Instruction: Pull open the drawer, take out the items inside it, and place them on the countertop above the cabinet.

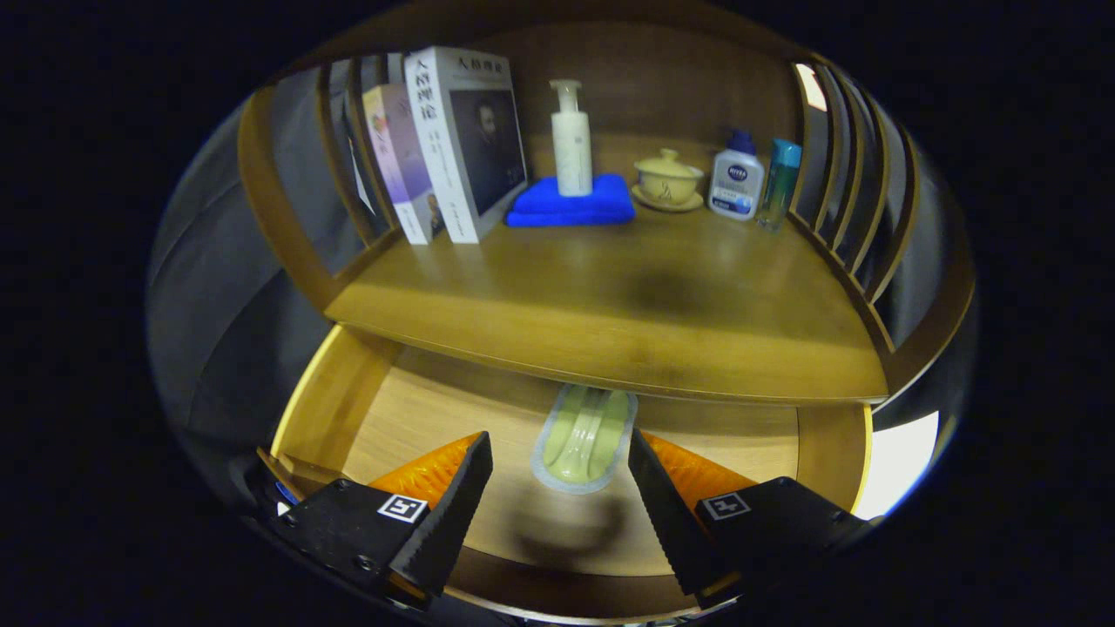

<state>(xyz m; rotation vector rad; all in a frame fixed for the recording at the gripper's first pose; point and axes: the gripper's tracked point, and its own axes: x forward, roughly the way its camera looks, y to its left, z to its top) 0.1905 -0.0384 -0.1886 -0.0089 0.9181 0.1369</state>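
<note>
Gripper view. The drawer (383, 409) stands pulled out beneath the countertop (610, 296) of the cabinet. One item lies on the drawer floor: a pale green packet (584, 435) with a clear sealed border, flat, its long axis running away from the camera. Its far end is tucked under the front edge of the countertop; its near end is in the open. The gripper (557, 496) hovers above the drawer with its fingers spread wide, holding nothing. The packet sits between the two fingers and slightly ahead of the tips, touching neither.

Step in hand, as judged: grasping the packet for removal. Recommended procedure:

1. Lower the fingers until the tips straddle the near half of the packet, one tip on each long side.
2. Close across the narrow width. The packet looks thin and flat, so the tips must reach almost to the drawer floor; a shallow approach risks sliding over it.
3. Draw the packet toward the camera before lifting, to clear the overhanging countertop edge.
4. Raise it and set it on the bare front area of the countertop.

At the rear of the countertop stand two books (453, 139), a pump bottle (571, 139) on a blue cloth (571, 205), a lidded cup (668, 178) on a saucer, and two small bottles (753, 183). Keep the placement well apart from these.
</note>
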